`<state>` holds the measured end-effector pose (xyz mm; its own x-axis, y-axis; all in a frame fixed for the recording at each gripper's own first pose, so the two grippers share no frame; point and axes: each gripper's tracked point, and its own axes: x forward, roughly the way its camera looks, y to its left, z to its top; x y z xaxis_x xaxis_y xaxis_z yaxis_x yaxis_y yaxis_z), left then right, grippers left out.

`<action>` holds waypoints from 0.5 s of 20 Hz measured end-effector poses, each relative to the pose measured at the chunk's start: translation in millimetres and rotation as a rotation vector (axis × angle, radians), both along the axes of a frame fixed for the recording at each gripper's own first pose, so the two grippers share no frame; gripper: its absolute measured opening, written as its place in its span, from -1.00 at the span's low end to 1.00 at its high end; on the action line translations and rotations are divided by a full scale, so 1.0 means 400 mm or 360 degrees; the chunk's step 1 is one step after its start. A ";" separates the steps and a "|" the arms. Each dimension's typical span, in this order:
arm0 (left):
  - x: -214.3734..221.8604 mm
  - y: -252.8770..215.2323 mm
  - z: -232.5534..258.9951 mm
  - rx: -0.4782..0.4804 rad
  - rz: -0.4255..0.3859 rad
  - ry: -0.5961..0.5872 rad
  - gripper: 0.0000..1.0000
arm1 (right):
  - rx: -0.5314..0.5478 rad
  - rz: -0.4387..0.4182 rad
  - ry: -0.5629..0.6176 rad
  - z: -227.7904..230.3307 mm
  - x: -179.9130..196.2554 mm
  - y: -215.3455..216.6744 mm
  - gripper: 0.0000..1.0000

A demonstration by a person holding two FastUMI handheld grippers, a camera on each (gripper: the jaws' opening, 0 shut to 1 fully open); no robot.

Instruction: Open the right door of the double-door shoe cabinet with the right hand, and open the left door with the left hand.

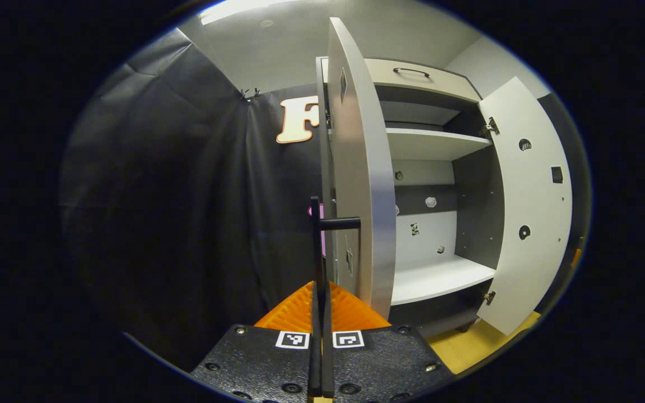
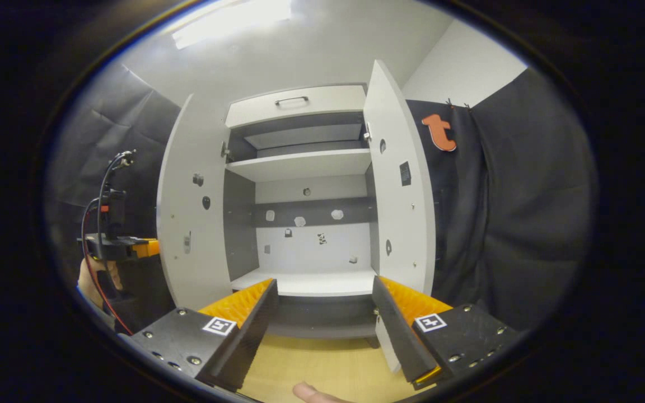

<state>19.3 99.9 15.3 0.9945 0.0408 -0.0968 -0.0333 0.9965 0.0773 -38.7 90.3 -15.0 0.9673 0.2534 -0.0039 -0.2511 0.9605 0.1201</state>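
My left claw (image 1: 321, 313), seen in the left gripper view, is pressed together on the handle (image 1: 318, 246) of the left door (image 1: 359, 184): the dark vertical bar of the handle runs down between my two fingers, and a short dark post joins it to the door's outer face. That door stands swung well out from the shoe cabinet (image 1: 440, 168), edge-on to this camera. Beyond it the cabinet interior is exposed, with an upper shelf (image 1: 431, 143) and a lower shelf (image 1: 437, 277), both pale, and small fittings on the back panel. A drawer front with a dark handle (image 1: 411, 71) sits across the top. The right door (image 1: 527, 207) is also swung wide, its inner face toward the camera, with hinges at its top and bottom.

In the right gripper view, my right claw (image 2: 322, 322) is spread, its fingers apart and holding nothing, positioned in front of the open cabinet above the wooden floor (image 2: 311, 364). The right door (image 2: 398, 190) stands open just beyond my right finger; the left door (image 2: 191, 212) stands open on the far left side. My left claw's body, with its cables (image 2: 101, 212), is visible beside the left door, held by a hand (image 2: 90, 285). A fingertip (image 2: 314, 393) appears at the near edge.
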 end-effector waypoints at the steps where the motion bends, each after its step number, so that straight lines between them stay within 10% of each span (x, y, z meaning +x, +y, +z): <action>1: -0.004 0.013 0.000 -0.0029 -0.0027 -0.0010 -0.99 | -0.0010 0.0000 -0.0001 -0.003 0.001 0.005 0.99; 10: -0.008 0.025 -0.002 -0.0080 -0.0140 -0.0021 -0.99 | -0.0042 0.0032 0.0021 -0.025 -0.006 0.051 0.94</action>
